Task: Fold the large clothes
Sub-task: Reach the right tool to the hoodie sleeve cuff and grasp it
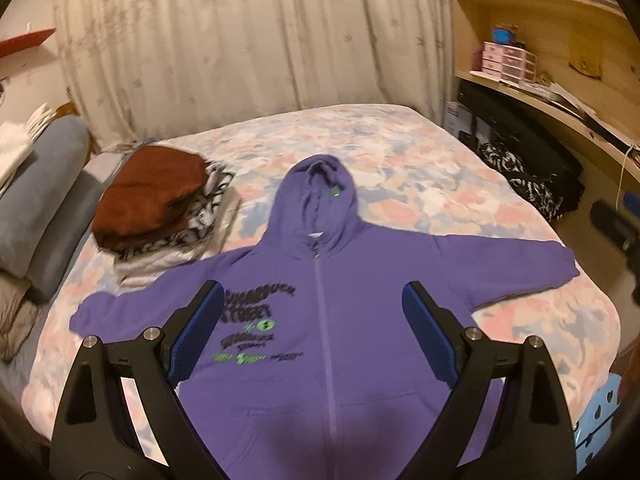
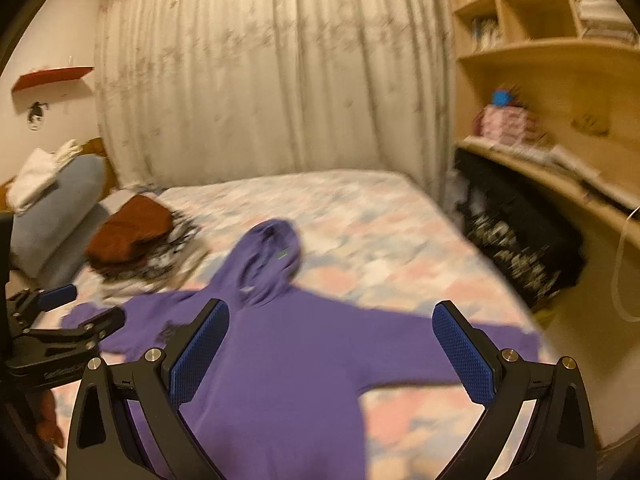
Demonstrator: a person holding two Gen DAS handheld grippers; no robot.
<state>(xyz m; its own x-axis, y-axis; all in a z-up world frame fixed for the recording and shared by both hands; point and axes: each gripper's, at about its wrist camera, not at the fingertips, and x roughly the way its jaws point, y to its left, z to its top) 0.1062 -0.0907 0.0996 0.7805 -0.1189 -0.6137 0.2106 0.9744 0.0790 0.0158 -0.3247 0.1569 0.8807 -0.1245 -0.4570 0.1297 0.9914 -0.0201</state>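
The left gripper (image 1: 312, 336) hangs over the chest of the purple hoodie (image 1: 360, 320) with its blue-padded fingers spread wide and nothing between them; the right gripper (image 2: 332, 356) is likewise spread and empty, held above the right side of the garment near where the right sleeve (image 2: 460, 348) leaves the body. Neither touches the cloth as far as these views show, which suits a pause to pick grasp points rather than a fold under way. The hoodie lies face up and zipped on the flowered bedspread (image 1: 420, 168), hood (image 1: 316, 188) pointing toward the curtain (image 1: 240, 40) and both sleeves stretched straight out to the sides, a flat layout that makes the sleeves easy to bring inward. The left sleeve (image 1: 132, 300) ends just beside a stack of folded clothes (image 1: 160, 208) topped by a rust-brown piece, probably finished items parked at the far left of the bed, clear of the working space. Pillows (image 1: 44, 200) sit further left, and a wooden desk with shelves (image 1: 560, 80) runs along the right. My guess is that folding has barely begun, with a sleeve the likely first grab.
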